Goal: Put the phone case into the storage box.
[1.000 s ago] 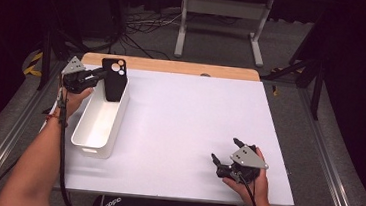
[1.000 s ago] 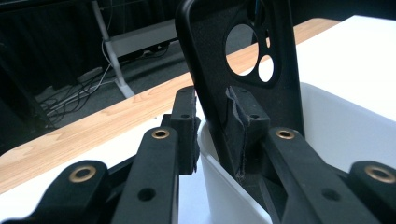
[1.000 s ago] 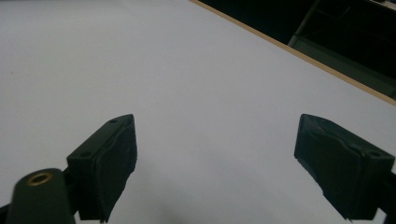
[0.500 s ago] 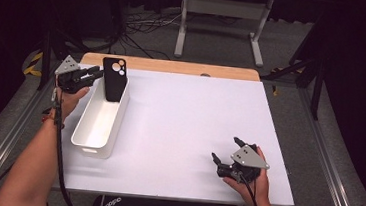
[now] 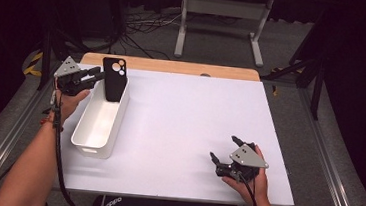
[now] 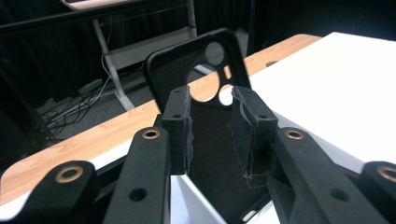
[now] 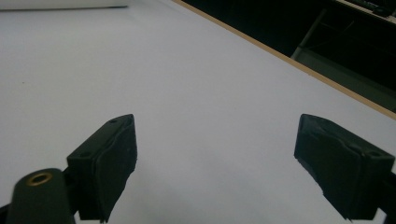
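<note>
Currently, a black phone case [image 6: 196, 93] is seen upright just beyond the left claw [image 6: 212, 126], whose jaws, just opening, stand apart, off it.

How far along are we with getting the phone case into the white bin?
Done: the black phone case stands propped in the far end of the white bin.

In hand: the left gripper has just been opening; its pads are clear of the case.

Left: pulling that gripper clear. The right gripper rests open on the table.
</note>
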`<state>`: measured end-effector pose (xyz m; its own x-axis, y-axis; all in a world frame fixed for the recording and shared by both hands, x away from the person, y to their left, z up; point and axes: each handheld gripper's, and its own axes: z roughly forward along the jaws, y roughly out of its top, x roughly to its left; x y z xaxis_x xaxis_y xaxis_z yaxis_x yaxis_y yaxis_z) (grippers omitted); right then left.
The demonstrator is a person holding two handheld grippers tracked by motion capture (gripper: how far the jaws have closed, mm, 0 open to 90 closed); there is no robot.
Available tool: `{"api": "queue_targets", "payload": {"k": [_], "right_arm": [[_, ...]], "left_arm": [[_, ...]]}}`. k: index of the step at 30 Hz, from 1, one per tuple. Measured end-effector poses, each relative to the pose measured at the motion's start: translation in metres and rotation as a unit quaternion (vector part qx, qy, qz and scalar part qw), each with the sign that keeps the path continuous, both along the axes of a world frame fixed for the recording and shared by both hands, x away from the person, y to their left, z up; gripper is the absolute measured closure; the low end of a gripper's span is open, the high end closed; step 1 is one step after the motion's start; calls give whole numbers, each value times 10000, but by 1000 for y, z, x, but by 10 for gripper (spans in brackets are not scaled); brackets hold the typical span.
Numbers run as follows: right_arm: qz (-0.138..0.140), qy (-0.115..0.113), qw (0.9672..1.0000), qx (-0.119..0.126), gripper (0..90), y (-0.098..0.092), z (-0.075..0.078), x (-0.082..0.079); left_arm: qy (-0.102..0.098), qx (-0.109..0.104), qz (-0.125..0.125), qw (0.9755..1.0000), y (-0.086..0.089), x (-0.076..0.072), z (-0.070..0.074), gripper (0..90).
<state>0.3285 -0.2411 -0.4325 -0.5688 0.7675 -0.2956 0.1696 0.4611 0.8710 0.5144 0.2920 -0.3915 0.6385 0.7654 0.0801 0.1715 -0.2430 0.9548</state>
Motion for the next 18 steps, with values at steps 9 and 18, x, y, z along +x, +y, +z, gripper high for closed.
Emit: {"api": "queue_targets", "payload": {"k": [9,18], "right_arm": [[40,14,10000,3,141,2,0,1],[104,-4,9999,-4,141,5,1,2]], "left_arm": [[-91,-83,-52,9999,-1,-11,3,673],[-153,-89,-135,9998,-4,-23,9,646]]}}
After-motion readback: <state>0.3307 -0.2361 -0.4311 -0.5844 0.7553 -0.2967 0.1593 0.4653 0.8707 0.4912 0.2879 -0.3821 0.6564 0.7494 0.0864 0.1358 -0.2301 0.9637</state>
